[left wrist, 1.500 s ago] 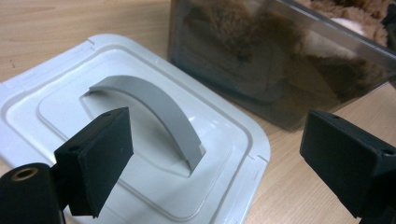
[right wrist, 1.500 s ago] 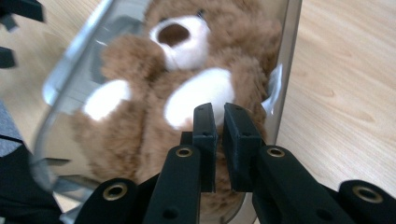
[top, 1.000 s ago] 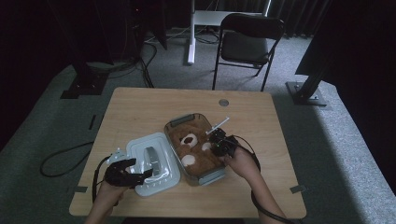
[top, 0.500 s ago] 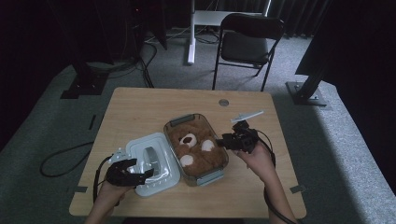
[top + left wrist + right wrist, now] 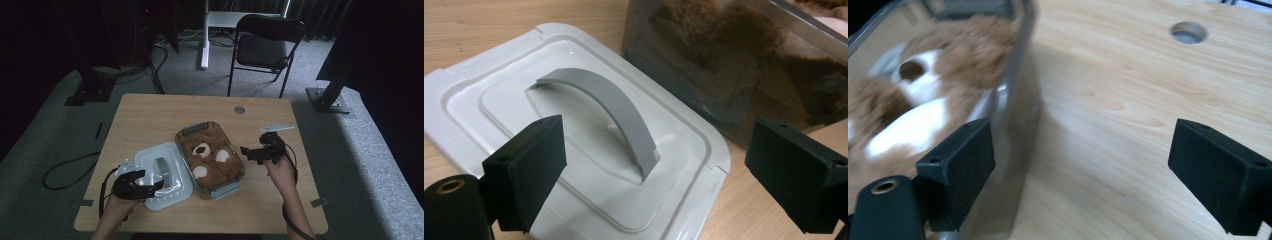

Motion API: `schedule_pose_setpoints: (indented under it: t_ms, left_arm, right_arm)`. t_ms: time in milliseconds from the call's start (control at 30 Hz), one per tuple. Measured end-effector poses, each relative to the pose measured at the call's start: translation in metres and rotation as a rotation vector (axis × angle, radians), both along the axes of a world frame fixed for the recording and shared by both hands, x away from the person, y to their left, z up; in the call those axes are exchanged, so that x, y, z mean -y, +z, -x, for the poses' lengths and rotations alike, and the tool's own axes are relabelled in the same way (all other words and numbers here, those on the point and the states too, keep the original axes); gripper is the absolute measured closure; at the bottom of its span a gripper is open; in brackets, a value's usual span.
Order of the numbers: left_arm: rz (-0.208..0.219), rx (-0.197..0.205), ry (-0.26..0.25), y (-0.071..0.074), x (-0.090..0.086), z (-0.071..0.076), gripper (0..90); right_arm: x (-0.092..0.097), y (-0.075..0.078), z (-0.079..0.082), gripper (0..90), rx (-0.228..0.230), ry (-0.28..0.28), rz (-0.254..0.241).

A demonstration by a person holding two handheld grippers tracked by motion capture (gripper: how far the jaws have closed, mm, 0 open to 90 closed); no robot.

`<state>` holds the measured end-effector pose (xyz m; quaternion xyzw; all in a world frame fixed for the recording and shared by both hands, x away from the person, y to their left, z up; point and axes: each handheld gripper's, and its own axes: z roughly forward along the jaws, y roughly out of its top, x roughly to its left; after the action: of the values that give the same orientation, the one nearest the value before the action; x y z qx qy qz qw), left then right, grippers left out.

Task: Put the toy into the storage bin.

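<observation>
A clear container (image 5: 227,187) with grey end clips holds a brown and white teddy bear (image 5: 207,155) at the table's middle. Its white lid (image 5: 150,160) with a grey arched handle (image 5: 162,167) lies flat beside it on the left. My left gripper (image 5: 152,184) hovers open over the lid's near edge, and in the left gripper view its jaws straddle the handle (image 5: 619,115) without touching it. My right gripper (image 5: 248,152) is just right of the container. Its jaws have just been opening and nothing is between them. The container's wall (image 5: 1018,100) stands beside its left jaw.
The wooden table (image 5: 150,120) has a round cable hole (image 5: 239,109) at the back. A black folding chair (image 5: 265,45) stands behind the table. A cable (image 5: 65,170) loops on the carpet to the left.
My right gripper has drawn back to the right, from over the bear to outside the container, and its jaws have opened. The left gripper has stayed over the lid.
</observation>
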<state>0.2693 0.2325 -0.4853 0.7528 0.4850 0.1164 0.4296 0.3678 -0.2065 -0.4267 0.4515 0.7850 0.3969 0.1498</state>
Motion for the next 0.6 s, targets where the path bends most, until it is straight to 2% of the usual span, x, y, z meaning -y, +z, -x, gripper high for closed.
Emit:
schedule_pose_setpoints:
  t_ms: [100, 200, 267, 400, 433, 600]
  left_arm:
    - [-0.023, -0.007, 0.023, -0.003, -0.001, -0.001, 10.4]
    - [-0.052, -0.017, 0.032, -0.010, -0.001, -0.002, 10.4]
    - [-0.061, -0.025, 0.036, -0.014, -0.001, -0.003, 10.4]
    - [-0.072, -0.030, 0.044, -0.017, -0.001, -0.005, 10.4]
    - [-0.075, -0.029, 0.033, -0.018, -0.001, -0.005, 10.4]
    - [-0.095, -0.013, 0.011, -0.021, 0.005, -0.004, 10.4]
  right_arm:
    - [0.009, -0.010, -0.001, 10.8, 0.026, -0.087, -0.023]
    - [0.014, -0.023, -0.002, 10.8, 0.024, -0.136, -0.008]
    - [0.016, -0.033, -0.003, 10.8, 0.014, -0.141, 0.003]
    - [0.018, -0.053, -0.005, 10.8, -0.044, -0.144, 0.016]
    - [0.018, -0.058, -0.006, 10.8, -0.052, -0.148, 0.024]
    - [0.018, -0.071, -0.005, 10.8, -0.038, -0.142, 0.010]
